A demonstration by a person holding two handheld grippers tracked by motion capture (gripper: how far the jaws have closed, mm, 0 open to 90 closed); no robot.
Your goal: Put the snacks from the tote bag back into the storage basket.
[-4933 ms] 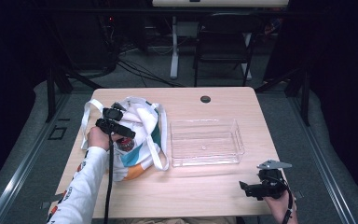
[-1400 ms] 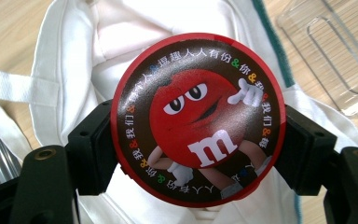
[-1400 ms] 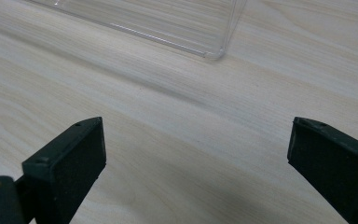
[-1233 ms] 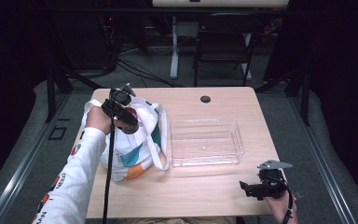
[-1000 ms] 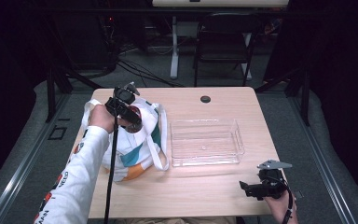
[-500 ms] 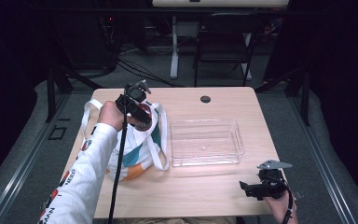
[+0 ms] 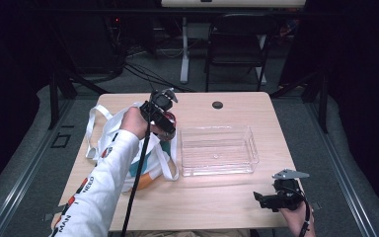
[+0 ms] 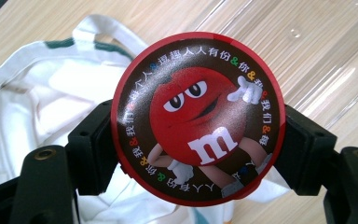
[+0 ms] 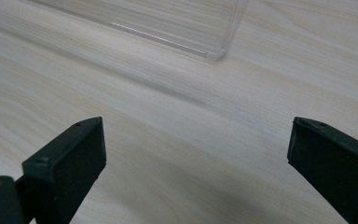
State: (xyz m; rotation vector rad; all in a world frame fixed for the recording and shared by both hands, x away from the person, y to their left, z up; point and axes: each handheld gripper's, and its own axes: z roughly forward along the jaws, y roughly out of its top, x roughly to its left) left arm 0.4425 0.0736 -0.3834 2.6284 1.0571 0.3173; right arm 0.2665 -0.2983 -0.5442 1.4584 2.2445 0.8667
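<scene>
Bag (image 7: 128, 148) lies at the tabletop's (image 7: 217, 207) left; the left hand-held gripper (image 7: 165, 121) has risen from it toward the clear tray (image 7: 217, 150), clamping a red candy tin (image 8: 198, 116). Right hand-held gripper (image 7: 264, 200) stays wide open, empty.

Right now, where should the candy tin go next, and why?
Probably a short carry right, over the tray. The left gripper is shut on the tin, lifted above the bag, and the clear tray beside it looks empty.
</scene>
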